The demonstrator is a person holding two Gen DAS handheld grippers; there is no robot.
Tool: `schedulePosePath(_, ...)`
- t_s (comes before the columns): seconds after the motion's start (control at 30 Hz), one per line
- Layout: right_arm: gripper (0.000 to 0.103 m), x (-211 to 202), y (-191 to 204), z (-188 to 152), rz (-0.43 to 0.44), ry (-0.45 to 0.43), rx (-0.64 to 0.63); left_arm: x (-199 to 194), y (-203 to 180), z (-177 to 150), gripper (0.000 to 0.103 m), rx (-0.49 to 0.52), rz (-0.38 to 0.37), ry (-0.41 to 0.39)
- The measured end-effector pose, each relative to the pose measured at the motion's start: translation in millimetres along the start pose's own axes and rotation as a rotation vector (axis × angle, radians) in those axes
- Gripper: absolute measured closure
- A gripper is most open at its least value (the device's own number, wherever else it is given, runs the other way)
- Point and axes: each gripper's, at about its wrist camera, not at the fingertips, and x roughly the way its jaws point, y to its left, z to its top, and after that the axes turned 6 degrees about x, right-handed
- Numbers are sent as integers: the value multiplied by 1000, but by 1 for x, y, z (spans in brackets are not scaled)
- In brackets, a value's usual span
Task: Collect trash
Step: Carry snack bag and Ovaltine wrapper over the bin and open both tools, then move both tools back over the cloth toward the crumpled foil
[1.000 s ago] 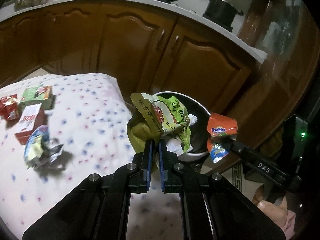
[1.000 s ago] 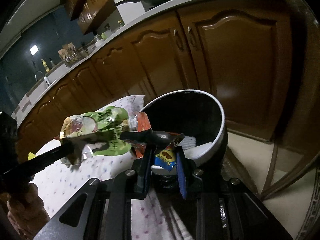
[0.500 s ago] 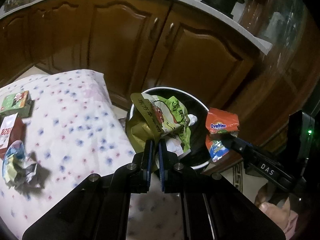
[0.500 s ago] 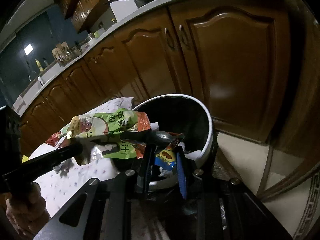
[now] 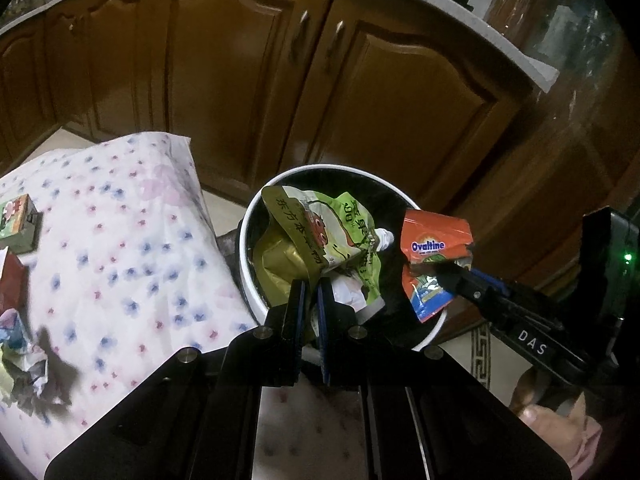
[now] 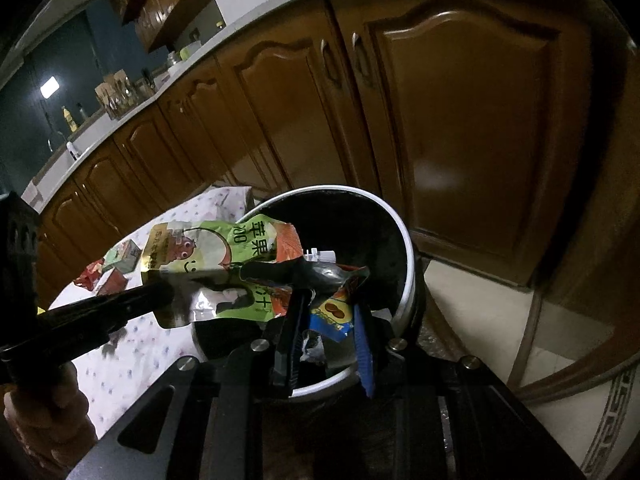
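Both hands have been carrying trash off the table's corner: left gripper clamping the green pouch, right gripper pinching the Ovaltine wrapper, now over the bin (drop pending).

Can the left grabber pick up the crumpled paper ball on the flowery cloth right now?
Probably not yet. The left gripper is shut on the green juice pouch over the bin, so its jaws are full. The crumpled paper lies uncovered on the cloth.
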Motion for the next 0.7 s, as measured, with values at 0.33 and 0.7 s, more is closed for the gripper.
schedulePosePath(0.33,53,10,-3,6,3,17,7,11,3,7,83,-18,-12,33)
schedulePosePath(0.7,44,-3,-6,-2,42,-7,52,-10,10,-17,82,-54,-13,7)
